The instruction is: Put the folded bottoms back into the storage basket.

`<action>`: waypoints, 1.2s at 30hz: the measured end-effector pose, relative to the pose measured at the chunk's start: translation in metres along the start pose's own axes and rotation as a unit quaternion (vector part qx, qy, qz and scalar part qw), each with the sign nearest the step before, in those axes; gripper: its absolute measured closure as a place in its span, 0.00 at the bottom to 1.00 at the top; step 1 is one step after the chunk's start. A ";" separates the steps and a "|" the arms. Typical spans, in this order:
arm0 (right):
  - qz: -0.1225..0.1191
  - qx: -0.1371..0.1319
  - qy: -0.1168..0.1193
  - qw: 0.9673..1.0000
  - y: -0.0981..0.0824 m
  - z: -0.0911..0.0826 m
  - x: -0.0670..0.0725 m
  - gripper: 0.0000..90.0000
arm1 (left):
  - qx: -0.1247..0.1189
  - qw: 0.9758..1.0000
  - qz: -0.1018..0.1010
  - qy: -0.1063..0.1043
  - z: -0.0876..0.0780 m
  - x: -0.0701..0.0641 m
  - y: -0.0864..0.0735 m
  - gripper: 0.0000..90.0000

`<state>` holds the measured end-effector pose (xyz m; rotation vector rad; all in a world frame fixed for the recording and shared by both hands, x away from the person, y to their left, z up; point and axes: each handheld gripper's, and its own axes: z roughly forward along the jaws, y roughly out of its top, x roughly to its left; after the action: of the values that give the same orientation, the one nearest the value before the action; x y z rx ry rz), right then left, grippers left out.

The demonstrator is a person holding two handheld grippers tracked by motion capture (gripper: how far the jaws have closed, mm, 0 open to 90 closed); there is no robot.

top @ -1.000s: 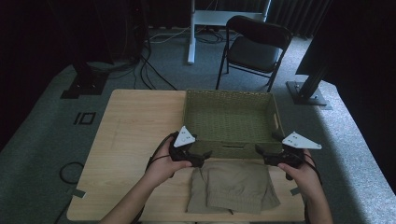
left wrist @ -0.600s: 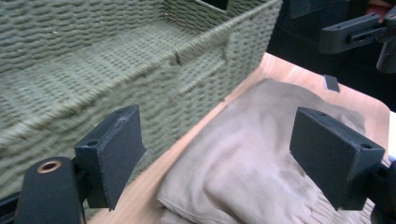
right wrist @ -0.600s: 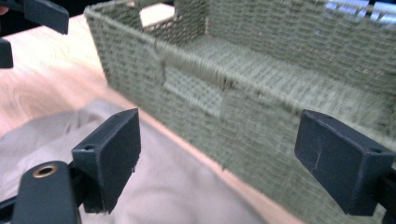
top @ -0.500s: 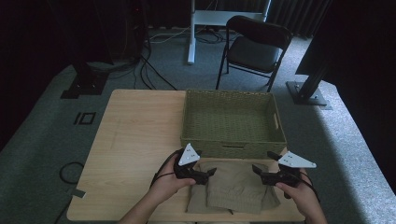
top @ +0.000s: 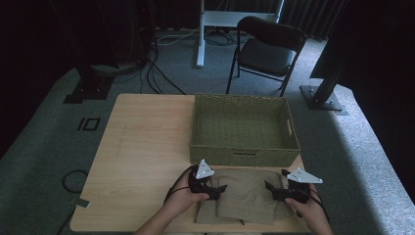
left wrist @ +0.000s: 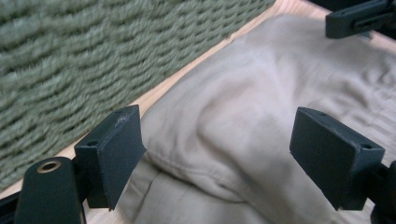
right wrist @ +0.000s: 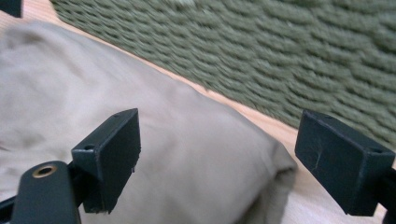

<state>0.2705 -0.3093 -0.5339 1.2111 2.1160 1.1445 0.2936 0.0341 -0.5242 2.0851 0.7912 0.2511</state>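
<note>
Lying folded on the near edge of the pale wooden table (top: 137, 147), the khaki garment (top: 244, 196) sits just in front of the woven green basket (top: 243, 128), whose rough ribbed wall rises close behind it. The left hand-held gripper (top: 221, 188) hovers at the cloth's left side, jaws wide apart with soft fabric between them but unpinched. The right hand-held gripper (top: 268, 186) stands likewise open over the right corner; whether its pads brush the cloth is hard to tell. Beyond the table stands a black folding chair (top: 266, 51) on grey carpet.
</note>
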 end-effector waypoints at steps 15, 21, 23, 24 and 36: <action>0.026 0.047 -0.010 0.999 -0.014 0.016 -0.006 0.16 | 0.045 0.998 -0.035 0.014 0.018 0.006 -0.017 0.20; 0.037 0.067 -0.002 0.997 -0.013 0.019 -0.005 0.16 | 0.037 0.999 -0.031 0.012 0.019 0.007 -0.020 0.18; 0.040 0.067 -0.001 0.997 -0.013 0.020 -0.006 0.15 | 0.037 0.999 -0.032 0.015 0.020 0.006 -0.020 0.18; 0.039 0.067 -0.001 0.997 -0.013 0.020 -0.006 0.15 | 0.037 0.999 -0.032 0.019 0.020 0.005 -0.020 0.18; 0.020 0.064 0.006 0.998 -0.011 0.019 0.005 0.49 | 0.033 0.999 -0.019 0.017 0.024 -0.002 -0.017 0.41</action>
<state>0.2757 -0.2996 -0.5534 1.3131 2.2126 1.0483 0.2952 0.0248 -0.5517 2.1295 0.8686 0.2434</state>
